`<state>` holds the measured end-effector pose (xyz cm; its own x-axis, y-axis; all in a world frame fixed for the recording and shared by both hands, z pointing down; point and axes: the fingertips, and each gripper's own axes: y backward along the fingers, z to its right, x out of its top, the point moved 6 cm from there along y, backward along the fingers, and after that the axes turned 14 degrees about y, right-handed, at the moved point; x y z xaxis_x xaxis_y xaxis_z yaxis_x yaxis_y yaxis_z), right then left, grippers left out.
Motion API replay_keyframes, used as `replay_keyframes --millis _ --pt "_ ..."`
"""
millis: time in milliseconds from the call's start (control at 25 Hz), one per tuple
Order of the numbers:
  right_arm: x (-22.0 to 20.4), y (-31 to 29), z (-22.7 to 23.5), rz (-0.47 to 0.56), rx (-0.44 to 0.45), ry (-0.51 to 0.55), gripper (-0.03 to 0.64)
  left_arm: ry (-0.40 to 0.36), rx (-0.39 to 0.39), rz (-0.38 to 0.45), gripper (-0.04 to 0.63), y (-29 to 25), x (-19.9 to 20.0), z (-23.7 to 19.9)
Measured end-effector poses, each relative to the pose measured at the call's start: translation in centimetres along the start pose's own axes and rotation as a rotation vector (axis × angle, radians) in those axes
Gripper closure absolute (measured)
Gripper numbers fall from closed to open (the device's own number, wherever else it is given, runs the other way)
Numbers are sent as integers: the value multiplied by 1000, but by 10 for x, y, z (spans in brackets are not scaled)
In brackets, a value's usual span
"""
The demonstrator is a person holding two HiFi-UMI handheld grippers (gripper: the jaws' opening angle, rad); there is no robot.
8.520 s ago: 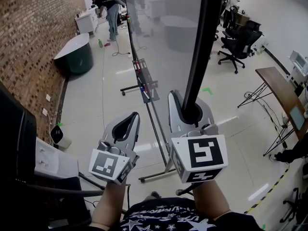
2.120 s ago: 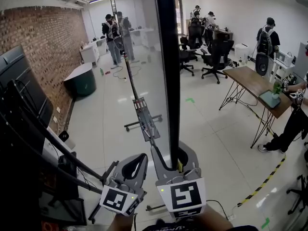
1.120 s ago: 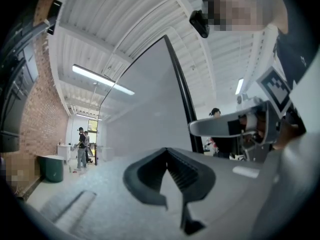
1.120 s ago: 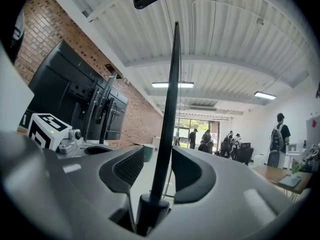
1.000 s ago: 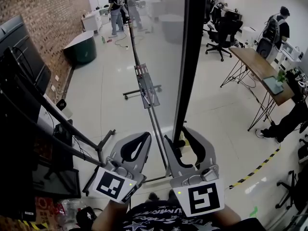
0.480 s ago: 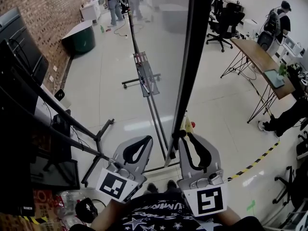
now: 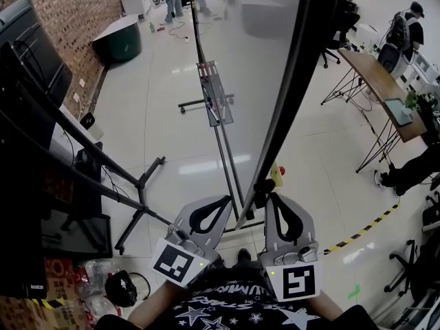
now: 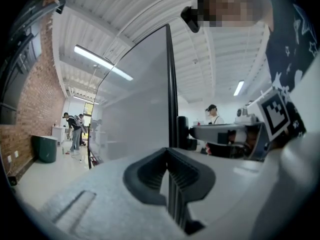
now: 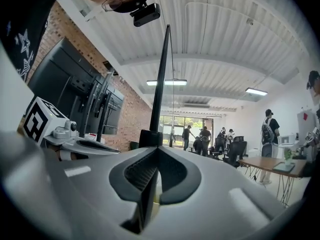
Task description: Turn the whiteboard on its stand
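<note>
Whiteboard point(image 7: 254, 60) stands upright on its stand point(image 7: 225, 158), its black near edge dropping between the two tools. Left tool point(image 7: 228, 200) shut, empty. The right tool point(image 7: 271, 196) has just closed its jaws on nothing, tips beside that edge; both probably flank it to push the board round, not grip it.

Long white ceiling tube lights point(image 8: 102, 63) are flooding the room brightly and glaring off the glossy pale tiled floor point(image 7: 206, 165). The tall grey glossy whiteboard point(image 7: 254, 67) is mirroring hazily. Both gripper views are bulging, darkening at corners.

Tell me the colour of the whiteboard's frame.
Black. The whiteboard's frame shows best in the head view.
</note>
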<state>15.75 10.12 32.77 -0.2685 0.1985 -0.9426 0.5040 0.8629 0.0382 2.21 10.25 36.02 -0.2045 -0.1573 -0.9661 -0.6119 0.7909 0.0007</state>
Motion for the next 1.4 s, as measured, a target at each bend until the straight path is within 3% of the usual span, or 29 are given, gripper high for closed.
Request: replay_keyframes --millis 200,640,1400 --pt "-11 1 7 -6 -35 2 609 28 -11 -28 591 -1 -14 4" --pt "-33 -2 1 -66 21 17 609 38 1 -27 591 -6 -19 0" --pt "-33 -5 4 -52 25 31 609 42 23 -22 591 -6 -17 -3"
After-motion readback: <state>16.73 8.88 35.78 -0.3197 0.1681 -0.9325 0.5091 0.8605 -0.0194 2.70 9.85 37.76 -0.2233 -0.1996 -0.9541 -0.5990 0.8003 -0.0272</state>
